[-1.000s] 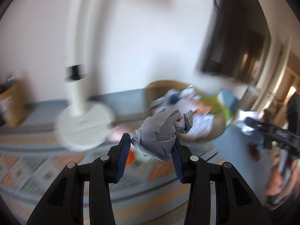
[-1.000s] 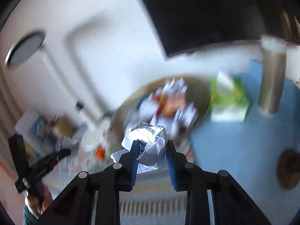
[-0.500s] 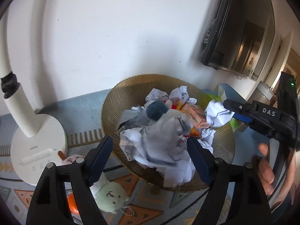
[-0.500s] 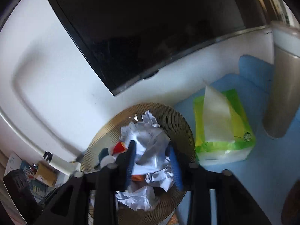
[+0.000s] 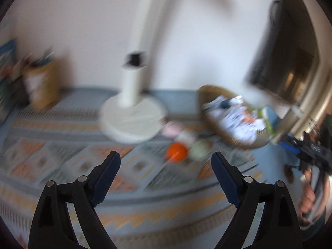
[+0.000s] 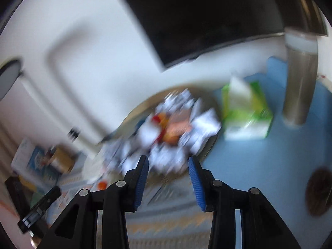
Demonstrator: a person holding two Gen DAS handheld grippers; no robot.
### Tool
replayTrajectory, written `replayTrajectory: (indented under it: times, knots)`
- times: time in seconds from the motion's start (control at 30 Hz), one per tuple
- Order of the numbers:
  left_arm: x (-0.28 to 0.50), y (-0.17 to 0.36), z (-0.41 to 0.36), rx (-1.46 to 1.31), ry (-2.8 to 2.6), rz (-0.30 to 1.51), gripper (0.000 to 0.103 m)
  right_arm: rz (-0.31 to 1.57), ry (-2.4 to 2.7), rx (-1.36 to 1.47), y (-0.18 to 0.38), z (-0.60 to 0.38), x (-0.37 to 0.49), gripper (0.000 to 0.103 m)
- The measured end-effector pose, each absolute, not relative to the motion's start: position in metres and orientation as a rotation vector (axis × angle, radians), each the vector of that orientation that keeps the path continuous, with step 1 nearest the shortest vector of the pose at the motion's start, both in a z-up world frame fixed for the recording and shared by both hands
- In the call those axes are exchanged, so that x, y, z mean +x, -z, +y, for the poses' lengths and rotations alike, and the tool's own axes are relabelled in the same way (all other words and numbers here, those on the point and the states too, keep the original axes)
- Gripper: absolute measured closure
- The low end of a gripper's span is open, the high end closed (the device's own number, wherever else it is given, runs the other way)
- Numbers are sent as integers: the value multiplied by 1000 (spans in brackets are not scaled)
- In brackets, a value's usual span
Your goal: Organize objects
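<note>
Both views are motion-blurred. A round woven basket [image 5: 207, 95] full of crumpled paper [image 5: 238, 122] and small items sits at the right in the left wrist view, and in the middle of the right wrist view [image 6: 132, 118]. My left gripper [image 5: 166, 164] is open and empty, back over the patterned mat. An orange ball [image 5: 176, 155] and a pale round toy [image 5: 198, 152] lie on the mat ahead of it. My right gripper [image 6: 168, 167] is open and empty, just short of the basket's near rim.
A white lamp base [image 5: 132, 122] with its stem stands left of the basket. A green tissue box [image 6: 247, 116] and a metal cylinder [image 6: 299, 83] stand right of it on blue cloth. A dark screen [image 6: 207, 16] hangs behind. A brown cup [image 5: 41, 87] stands far left.
Both grippers carried crumpled paper to the basket and let it go there. Both have since pulled back, open and empty; the left has swung away to the left.
</note>
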State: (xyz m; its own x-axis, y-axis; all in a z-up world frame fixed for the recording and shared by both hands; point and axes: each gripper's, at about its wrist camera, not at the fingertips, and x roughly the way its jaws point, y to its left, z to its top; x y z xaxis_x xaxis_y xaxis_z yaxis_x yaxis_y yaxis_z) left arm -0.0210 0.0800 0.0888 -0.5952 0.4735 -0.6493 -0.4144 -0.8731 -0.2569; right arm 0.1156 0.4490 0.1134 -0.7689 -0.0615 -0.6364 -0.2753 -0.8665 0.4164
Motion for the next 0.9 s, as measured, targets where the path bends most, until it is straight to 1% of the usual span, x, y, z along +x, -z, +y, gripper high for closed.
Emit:
replayTrajectory:
  times: [0.03, 0.07, 0.17, 0.2, 0.3, 0.37, 0.43, 0.5, 0.53, 0.6, 0.63, 0.67, 0.77, 0.8, 0.83, 0.9]
  knots:
    - [-15, -79, 66, -1051, -2458, -106, 14, 735, -2764, -1084, -100, 427, 120, 48]
    - [-10, -67, 56, -1081, -2483, -96, 14, 695, -2778, -1135, -86, 408, 123, 38]
    - [-4, -40, 45, -1142, -2534, -41, 15, 571, -2798, -1270, -46, 362, 119, 38]
    - [-3, -35, 41, -1144, -2549, -31, 15, 558, -2800, -1282, -38, 355, 119, 38]
    - [4, -27, 37, -1117, -2576, 0, 15, 436, -2810, -1267, -22, 336, 115, 38]
    - [7, -28, 38, -1096, -2569, 26, 15, 393, -2814, -1235, -24, 335, 117, 38]
    - [9, -27, 42, -1088, -2558, 50, 15, 412, -2837, -1200, -26, 336, 122, 38]
    - [5, -26, 50, -1103, -2489, 74, 15, 459, -2841, -1262, -23, 340, 115, 38]
    - [0, -28, 56, -1114, -2431, 67, 15, 523, -2838, -1322, -23, 341, 108, 38]
    - [-14, -38, 73, -1103, -2348, 70, 15, 766, -2840, -1436, -26, 346, 83, 40]
    - [-24, -44, 84, -1080, -2307, 74, 15, 842, -2837, -1434, -31, 349, 71, 40]
    - [-34, -46, 96, -1066, -2266, 84, 15, 880, -2831, -1402, -37, 351, 58, 40]
    - [-65, -37, 129, -1083, -2207, 115, 16, 812, -2836, -1251, -45, 352, 27, 40]
    - [-75, -31, 141, -1101, -2177, 123, 21, 814, -2822, -1266, -41, 352, 18, 40]
    - [-81, -28, 147, -1106, -2166, 139, 25, 842, -2813, -1287, -36, 352, 11, 43]
    - [-88, -24, 159, -1102, -2153, 173, 25, 900, -2800, -1309, -25, 352, -1, 46]
